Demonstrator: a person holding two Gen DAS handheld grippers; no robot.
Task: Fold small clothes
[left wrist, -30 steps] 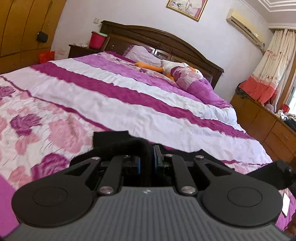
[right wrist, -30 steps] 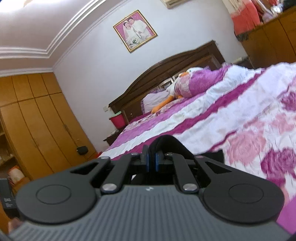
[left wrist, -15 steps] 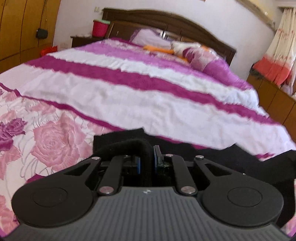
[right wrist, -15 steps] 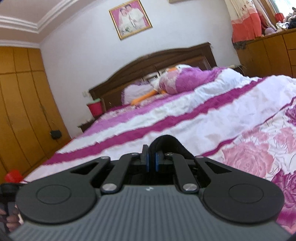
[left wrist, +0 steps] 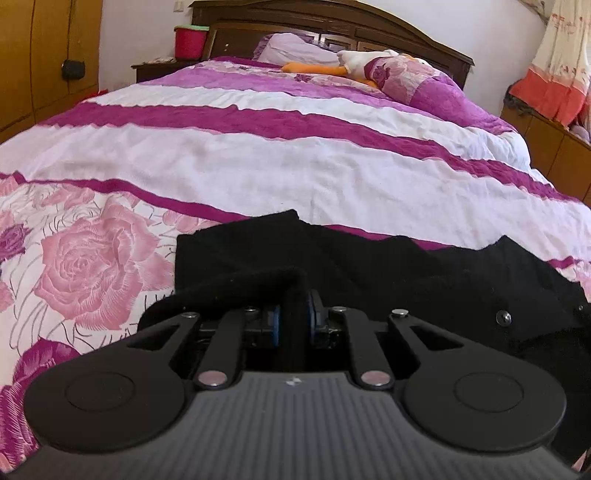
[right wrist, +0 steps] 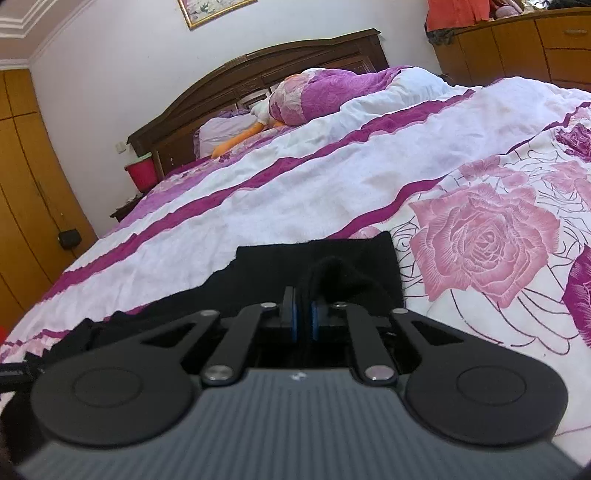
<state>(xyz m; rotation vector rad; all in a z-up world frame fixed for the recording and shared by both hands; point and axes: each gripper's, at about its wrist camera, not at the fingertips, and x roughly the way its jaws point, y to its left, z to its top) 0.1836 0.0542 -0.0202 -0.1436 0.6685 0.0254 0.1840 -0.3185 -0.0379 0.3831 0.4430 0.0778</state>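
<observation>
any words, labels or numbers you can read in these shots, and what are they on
No text can be read in either view.
Left gripper: a small pale mark on its grey body, too small to read.
Right gripper: the same kind of small mark, too small to read.
Framed picture on the wall: only its lower edge shows, no lettering can be made out.
Black garment: no label shows.

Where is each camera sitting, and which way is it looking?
Left wrist: on the left gripper, facing up the bed toward the headboard; its fingers pinch the black garment.
Right wrist: on the right gripper, facing the headboard too, tilted; its fingers pinch the garment's other end.
Shared: garment, bed, headboard, red bucket.
</observation>
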